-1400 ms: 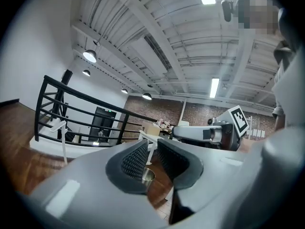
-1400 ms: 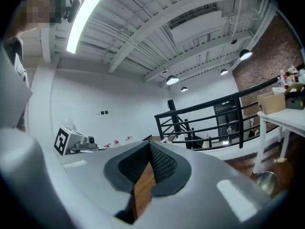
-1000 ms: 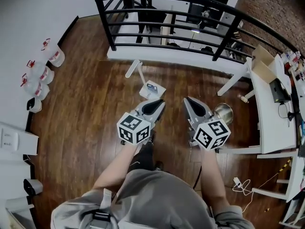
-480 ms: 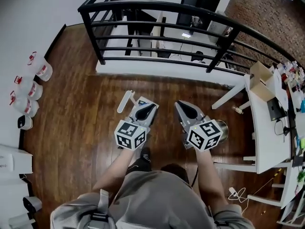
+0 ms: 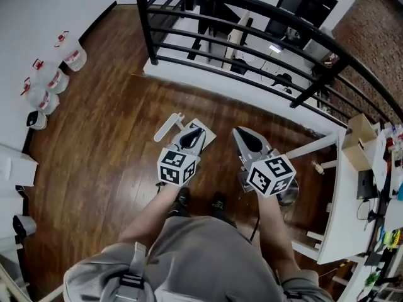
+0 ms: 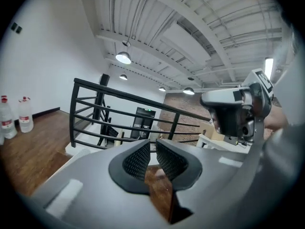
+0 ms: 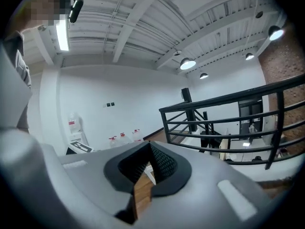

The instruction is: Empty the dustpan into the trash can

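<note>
A white dustpan (image 5: 165, 129) lies on the wooden floor, its handle pointing left; my left gripper covers most of its flat part. The left gripper (image 5: 191, 133) hangs over the pan, shut, with nothing between its ribbed pads (image 6: 138, 159). My right gripper (image 5: 242, 135) is beside it on the right, also shut and empty, its pads (image 7: 162, 161) meeting at the tip. A shiny metal trash can (image 5: 291, 194) stands on the floor at the right, half hidden under the right gripper's marker cube. In the left gripper view the right gripper (image 6: 233, 113) shows at the right.
A black metal railing (image 5: 252, 17) runs across the far side above a lower level. Several water bottles (image 5: 47, 80) stand along the left wall. A white table (image 5: 343, 194) sits at the right, close to the trash can. The person's shoes (image 5: 182, 200) are below the grippers.
Both grippers have moved across the floor with the person. The dustpan now sits under the left gripper's tip, and the trash can has slid under the right gripper's cube.
</note>
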A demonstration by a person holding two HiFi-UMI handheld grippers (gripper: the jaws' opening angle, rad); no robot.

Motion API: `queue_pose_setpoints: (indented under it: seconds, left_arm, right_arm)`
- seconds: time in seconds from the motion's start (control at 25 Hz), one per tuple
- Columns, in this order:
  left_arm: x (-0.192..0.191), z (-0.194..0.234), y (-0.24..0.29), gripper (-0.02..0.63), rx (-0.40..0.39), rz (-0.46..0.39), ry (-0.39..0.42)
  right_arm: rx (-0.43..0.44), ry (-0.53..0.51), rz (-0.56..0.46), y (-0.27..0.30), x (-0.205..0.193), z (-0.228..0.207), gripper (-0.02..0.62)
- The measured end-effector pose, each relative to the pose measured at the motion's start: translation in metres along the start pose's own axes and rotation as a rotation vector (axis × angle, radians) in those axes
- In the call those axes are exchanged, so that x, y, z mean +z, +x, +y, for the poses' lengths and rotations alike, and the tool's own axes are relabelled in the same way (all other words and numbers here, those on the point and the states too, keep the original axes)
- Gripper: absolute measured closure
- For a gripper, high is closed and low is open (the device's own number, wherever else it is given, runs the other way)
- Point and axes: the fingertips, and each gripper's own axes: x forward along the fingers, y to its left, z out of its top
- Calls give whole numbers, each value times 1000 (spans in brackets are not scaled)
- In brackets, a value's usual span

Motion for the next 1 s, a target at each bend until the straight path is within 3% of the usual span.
queue_pose_setpoints:
  seconds: [0.12,0.36,0.52,0.72,1.0]
  left_arm:
    - [-20,26,4,572,114,8,-71]
    - [-68,83,14,384,364,36,-173]
    - [-89,115,18,322,507,56,-220]
    - [-95,148,27,296,609,43,-245]
    - [-79,178,56,319,669,-2,-176]
  right_arm:
    - [57,6,29,11,-2,-7,597]
    - [148,-3,80,20,-7,-6,597]
    - [170,-25,101,13,-2,-14,597]
    - [176,10,97,2,0,-28,597]
    - [71,43,130,-23,-20,-66,597]
